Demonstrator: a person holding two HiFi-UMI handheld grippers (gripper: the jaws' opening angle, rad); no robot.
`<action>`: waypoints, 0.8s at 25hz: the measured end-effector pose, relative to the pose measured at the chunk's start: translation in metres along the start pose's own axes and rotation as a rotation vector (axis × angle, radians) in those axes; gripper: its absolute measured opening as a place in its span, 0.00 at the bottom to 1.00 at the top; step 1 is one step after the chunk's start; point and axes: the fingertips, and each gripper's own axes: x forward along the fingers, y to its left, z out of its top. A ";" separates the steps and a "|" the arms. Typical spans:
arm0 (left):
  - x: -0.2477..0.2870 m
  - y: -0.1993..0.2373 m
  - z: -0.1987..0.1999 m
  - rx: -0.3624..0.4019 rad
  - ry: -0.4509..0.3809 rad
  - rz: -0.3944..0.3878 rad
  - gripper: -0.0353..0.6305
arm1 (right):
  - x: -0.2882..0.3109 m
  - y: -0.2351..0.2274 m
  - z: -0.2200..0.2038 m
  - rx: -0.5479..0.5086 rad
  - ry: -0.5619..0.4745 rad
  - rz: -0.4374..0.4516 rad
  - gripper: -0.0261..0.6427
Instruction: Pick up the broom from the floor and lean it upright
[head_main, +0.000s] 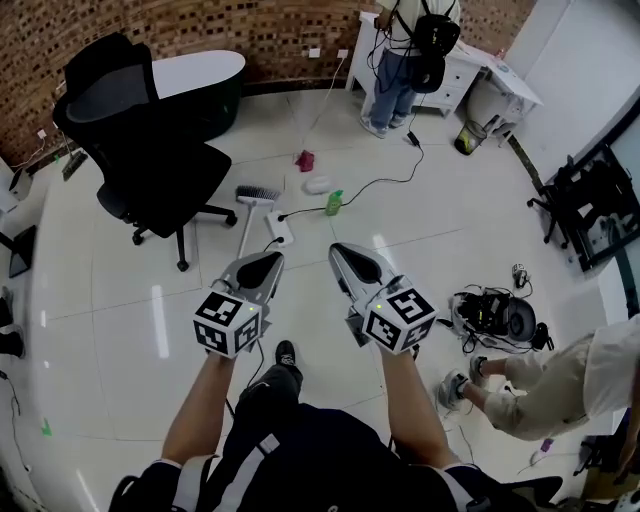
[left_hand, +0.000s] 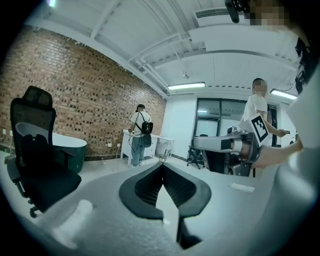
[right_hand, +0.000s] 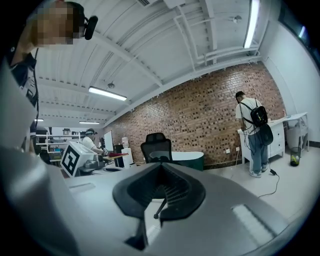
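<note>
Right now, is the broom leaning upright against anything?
No, the broom lies flat on the floor next to the black office chair.

Left, near the brick wall (head_main: 250, 30) — 1 black office chair (head_main: 140, 150). Farther back, 1 person with a backpack (head_main: 405, 50) at a white desk (head_main: 480, 70). On the pale floor (head_main: 110, 290) between — 1 green bottle (head_main: 334, 202), 1 red object (head_main: 305, 159), 1 black cable (head_main: 395, 178).

The white handle of the grey-bristled broom (head_main: 257, 196) lying on the floor (head_main: 120, 300) runs under the left gripper (head_main: 268, 262), so its near end is hidden. The top edge cuts off the standing person (head_main: 392, 80) in jeans, and the right edge cuts off the crouching person (head_main: 560, 385) in beige. The small pink object (head_main: 305, 159) is too small to identify.
</note>
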 end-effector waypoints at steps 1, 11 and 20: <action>0.011 0.011 0.005 -0.002 -0.002 0.003 0.06 | 0.014 -0.010 0.004 -0.006 0.012 0.004 0.04; 0.077 0.120 0.042 -0.016 -0.016 0.079 0.06 | 0.149 -0.067 0.033 -0.047 0.059 0.111 0.04; 0.114 0.215 0.057 -0.060 -0.051 0.307 0.06 | 0.274 -0.098 0.048 -0.085 0.093 0.379 0.04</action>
